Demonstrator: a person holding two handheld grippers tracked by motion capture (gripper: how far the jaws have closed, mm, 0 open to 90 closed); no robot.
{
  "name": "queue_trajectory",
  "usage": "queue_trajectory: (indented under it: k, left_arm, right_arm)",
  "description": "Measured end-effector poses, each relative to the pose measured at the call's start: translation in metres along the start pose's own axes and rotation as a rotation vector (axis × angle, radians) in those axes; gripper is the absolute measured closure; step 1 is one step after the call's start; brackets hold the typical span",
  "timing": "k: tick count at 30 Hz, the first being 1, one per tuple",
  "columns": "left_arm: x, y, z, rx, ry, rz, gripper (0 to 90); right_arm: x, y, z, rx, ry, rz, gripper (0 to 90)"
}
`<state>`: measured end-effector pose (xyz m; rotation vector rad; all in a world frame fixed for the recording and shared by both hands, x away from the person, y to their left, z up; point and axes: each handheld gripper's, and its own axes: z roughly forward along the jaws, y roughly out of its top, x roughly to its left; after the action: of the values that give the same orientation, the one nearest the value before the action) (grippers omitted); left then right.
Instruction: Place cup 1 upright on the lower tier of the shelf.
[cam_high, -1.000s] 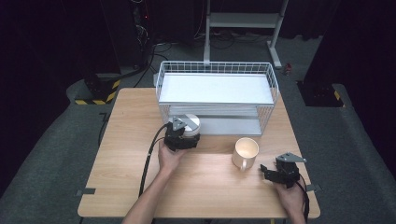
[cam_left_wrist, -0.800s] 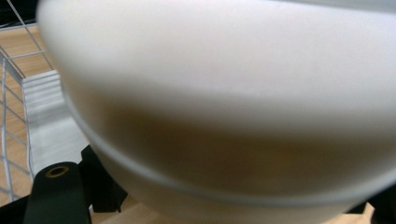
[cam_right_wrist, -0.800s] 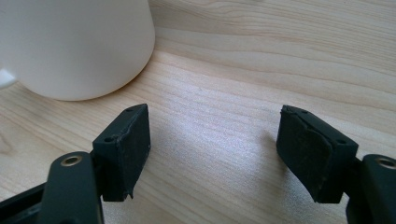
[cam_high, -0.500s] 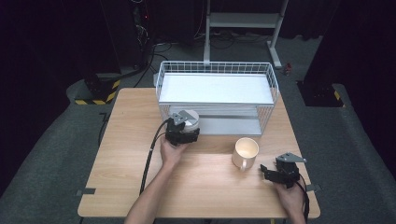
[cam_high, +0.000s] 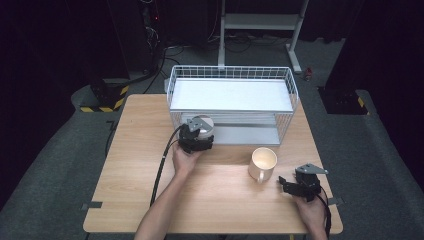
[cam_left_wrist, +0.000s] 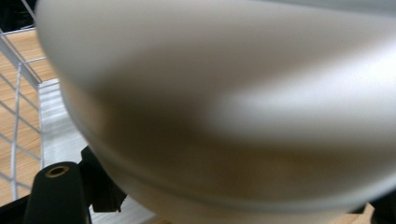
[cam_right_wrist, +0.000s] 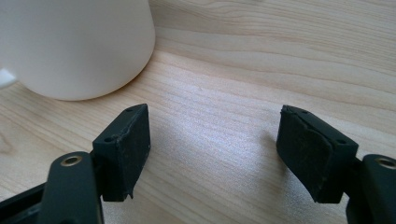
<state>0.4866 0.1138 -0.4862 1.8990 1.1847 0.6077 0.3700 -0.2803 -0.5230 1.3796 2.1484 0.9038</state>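
The grey bowl (cam_left_wrist: 224, 107) sits clamped in my left claw (cam_high: 196, 131), right at the front of the wire basket rack (cam_high: 295, 92), level with its lower shelf (cam_high: 250, 135). In the left gripper view the bowl's rounded wall bulges close over the jaws, with the rack's wires and the shelf edge off to one side, so I judge the step in hand to be sliding the bowl onto that lower shelf.

To do it well, I want the bowl kept level and low enough to clear the upper shelf (cam_high: 230, 95), and the grip held firm until the base rests flat on the shelf. I would go in straight through the open front, not at an angle, since the wire posts stand close by and a knock could twist the bowl in the jaws. Letting go should wait until the bowl no longer hangs.

My right claw (cam_high: 292, 186) rests on the bench (cam_high: 130, 150) with its jaws apart and nothing between them, just beside the cream mug (cam_high: 263, 163). It is best kept still there so it does not nudge the mug.
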Motion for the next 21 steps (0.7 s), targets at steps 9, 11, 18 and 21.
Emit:
queue_trajectory:
  k: [9,11,18,21]
  left_arm:
    - [0.002,-0.001,0.007,-0.040,0.012,-0.009,19.0]
    - [0.002,-0.001,0.008,-0.047,0.019,-0.009,19.1]
    - [0.006,0.004,0.013,-0.035,0.016,0.006,19.1]
    - [0.006,0.006,0.017,-0.037,0.022,0.001,19.1]
  right_arm:
    - [0.000,0.000,0.000,0.000,0.000,0.000,26.1]
    - [0.000,0.000,0.000,0.000,0.000,0.000,26.1]
    - [0.000,0.000,0.000,0.000,0.000,0.000,26.1]
    - [0.000,0.000,0.000,0.000,0.000,0.000,26.1]
